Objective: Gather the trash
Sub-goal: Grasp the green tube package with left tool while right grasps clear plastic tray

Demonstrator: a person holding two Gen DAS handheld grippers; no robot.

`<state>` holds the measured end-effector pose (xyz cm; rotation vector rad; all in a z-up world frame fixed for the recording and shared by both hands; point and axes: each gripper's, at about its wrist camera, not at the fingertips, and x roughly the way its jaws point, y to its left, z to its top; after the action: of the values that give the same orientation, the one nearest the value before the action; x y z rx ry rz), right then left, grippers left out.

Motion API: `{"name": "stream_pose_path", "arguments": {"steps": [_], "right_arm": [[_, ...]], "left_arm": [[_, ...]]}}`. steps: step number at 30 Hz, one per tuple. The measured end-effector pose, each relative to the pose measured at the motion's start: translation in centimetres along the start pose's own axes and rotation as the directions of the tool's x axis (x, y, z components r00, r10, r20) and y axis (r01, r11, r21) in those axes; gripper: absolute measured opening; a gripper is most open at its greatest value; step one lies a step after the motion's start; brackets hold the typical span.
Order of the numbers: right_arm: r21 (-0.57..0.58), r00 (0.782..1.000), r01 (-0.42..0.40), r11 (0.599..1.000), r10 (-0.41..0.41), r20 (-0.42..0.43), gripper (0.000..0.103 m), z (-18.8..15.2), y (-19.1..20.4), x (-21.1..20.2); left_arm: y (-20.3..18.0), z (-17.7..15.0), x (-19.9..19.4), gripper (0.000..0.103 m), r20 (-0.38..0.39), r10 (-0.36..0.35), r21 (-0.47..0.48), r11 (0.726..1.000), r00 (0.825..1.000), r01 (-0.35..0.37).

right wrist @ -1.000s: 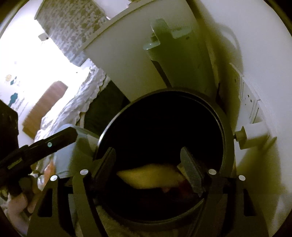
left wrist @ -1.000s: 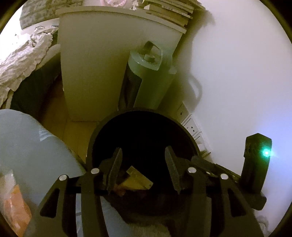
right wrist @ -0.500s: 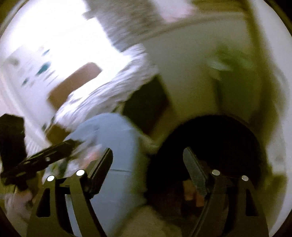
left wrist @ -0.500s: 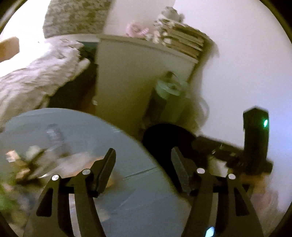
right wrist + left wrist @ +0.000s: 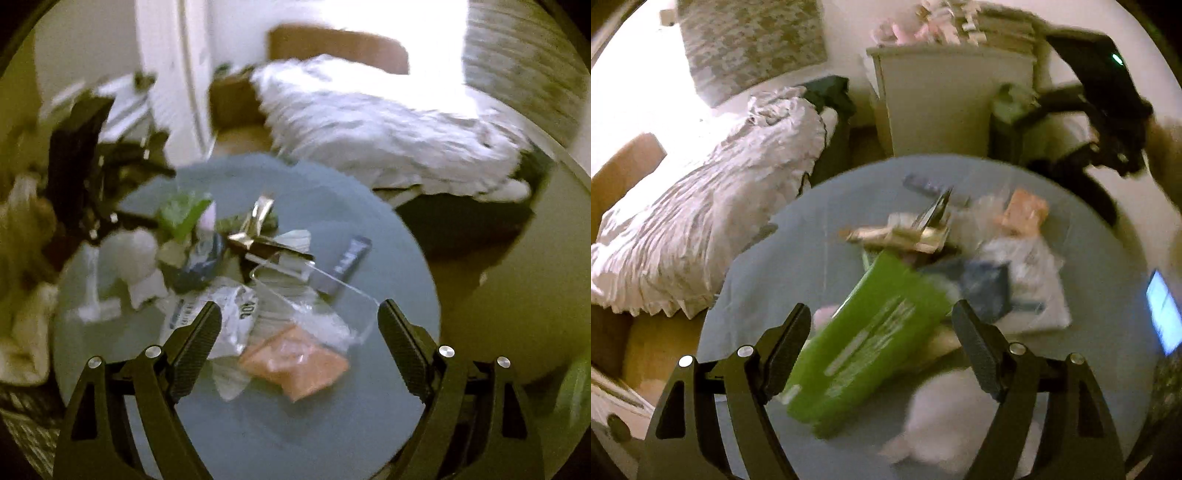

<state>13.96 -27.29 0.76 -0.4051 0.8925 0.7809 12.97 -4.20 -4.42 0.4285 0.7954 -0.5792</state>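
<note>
Trash lies heaped on a round blue-grey table (image 5: 812,258). My left gripper (image 5: 881,310) hangs above it, jaws opening and gripping nothing. Under the gap lies a green packet (image 5: 871,343), with a white tissue wad (image 5: 960,417) beside it. Farther off are a gold wrapper (image 5: 901,234) and a blue packet (image 5: 986,286). My right gripper (image 5: 300,307) is also opening and empty above the table (image 5: 332,424). Below it are an orange packet (image 5: 295,363), clear plastic (image 5: 321,291), a white printed bag (image 5: 229,317) and a dark stick sachet (image 5: 351,260).
A bed with a rumpled white duvet (image 5: 701,221) stands close behind the table. A white cabinet (image 5: 953,99) with clutter on top is at the back. A lit screen (image 5: 1161,310) lies at the table's right edge. The view is motion-blurred.
Both grippers swung away from the black bin to above the table. The scraps between their fingers over the bin are gone, and both jaws stand wider.
</note>
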Motion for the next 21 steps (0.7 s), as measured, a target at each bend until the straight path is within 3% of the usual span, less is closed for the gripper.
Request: {"name": "stream_pose_path", "arguments": {"steps": [5, 7, 9, 10, 12, 16, 21], "right_arm": [[-0.160, 0.980, -0.078, 0.984, 0.046, -0.193, 0.085, 2.4, 0.9, 5.1], [-0.210, 0.968, -0.086, 0.974, 0.031, -0.250, 0.066, 2.4, 1.6, 6.9], [-0.226, 0.957, -0.085, 0.971, 0.016, -0.290, 0.059, 2.2, 2.0, 8.4], [-0.222, 0.954, -0.084, 0.971, 0.014, -0.300, 0.050, 1.8, 2.1, 8.9], [-0.212, 0.951, -0.088, 0.973, 0.019, -0.309, 0.038, 1.4, 2.2, 9.6], [-0.183, 0.958, -0.079, 0.980, 0.023, -0.287, 0.017, 0.3, 2.4, 9.4], [-0.092, 0.982, -0.070, 0.993, 0.052, -0.181, 0.008, -0.1, 2.3, 6.4]], "left_arm": [[1.5, -1.2, 2.4, 0.079, -0.055, -0.038, 0.052, 0.998, 0.998, 0.041], [1.6, -1.3, 3.0, 0.079, -0.049, -0.059, 0.063, 0.996, 0.997, 0.062], [2.1, -1.0, 3.2, 0.078, -0.044, -0.085, 0.040, 0.995, 0.995, 0.087], [2.2, -1.0, 3.3, 0.078, -0.045, -0.094, 0.032, 0.995, 0.995, 0.096], [2.3, -0.9, 3.6, 0.070, -0.046, -0.128, 0.013, 0.992, 0.991, 0.129], [1.7, -1.2, 3.6, 0.066, -0.045, -0.147, -0.004, 0.989, 0.988, 0.147], [1.5, -1.7, 2.9, 0.058, -0.034, -0.140, -0.063, 0.989, 0.990, 0.137]]}}
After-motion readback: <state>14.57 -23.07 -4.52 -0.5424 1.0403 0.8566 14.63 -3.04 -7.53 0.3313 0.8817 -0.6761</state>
